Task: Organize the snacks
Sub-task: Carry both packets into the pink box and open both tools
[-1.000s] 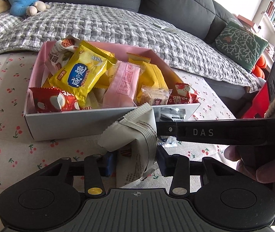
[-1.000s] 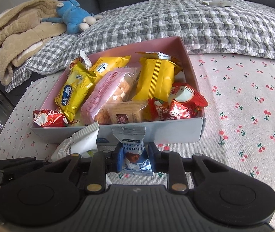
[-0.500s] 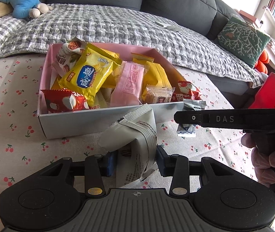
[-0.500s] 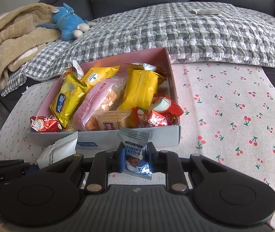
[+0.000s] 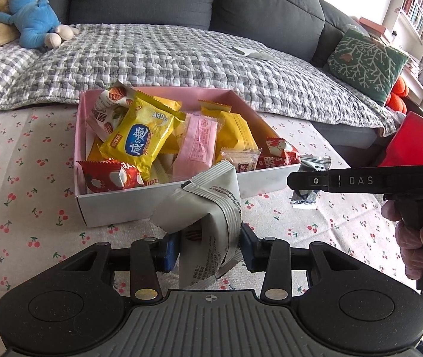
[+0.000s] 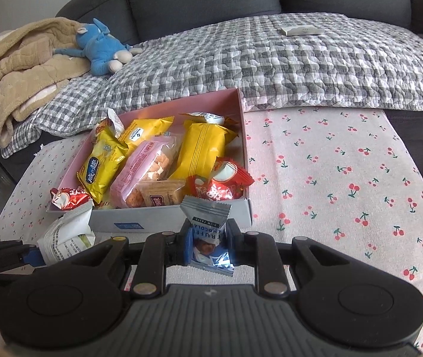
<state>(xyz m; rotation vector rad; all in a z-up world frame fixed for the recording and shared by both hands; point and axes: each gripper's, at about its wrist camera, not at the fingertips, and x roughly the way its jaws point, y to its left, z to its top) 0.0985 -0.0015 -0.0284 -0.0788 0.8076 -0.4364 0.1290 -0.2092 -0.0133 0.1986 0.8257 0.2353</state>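
A pink-lined white box point(image 5: 164, 200) point(image 6: 164, 220) sits on the cherry-print cloth, full of snack packs: yellow bags, a pink pack, red packs. My left gripper point(image 5: 210, 251) is shut on a grey-white striped snack pack point(image 5: 211, 205), held above the cloth in front of the box; the pack also shows in the right wrist view point(image 6: 68, 235). My right gripper point(image 6: 208, 247) is shut on a small blue truffle chocolate pack point(image 6: 208, 232), just in front of the box's near right corner. The right gripper also shows side-on in the left wrist view point(image 5: 309, 180).
A cherry-print cloth point(image 6: 345, 172) covers the table. Behind lies a grey checked quilt point(image 5: 158, 56) on a dark sofa, with a blue plush toy point(image 5: 33, 20), a beige blanket point(image 6: 18, 71) and a green cushion point(image 5: 366, 59).
Both grippers have drawn back and up from the box with their packs; the box looks smaller and farther in both views.
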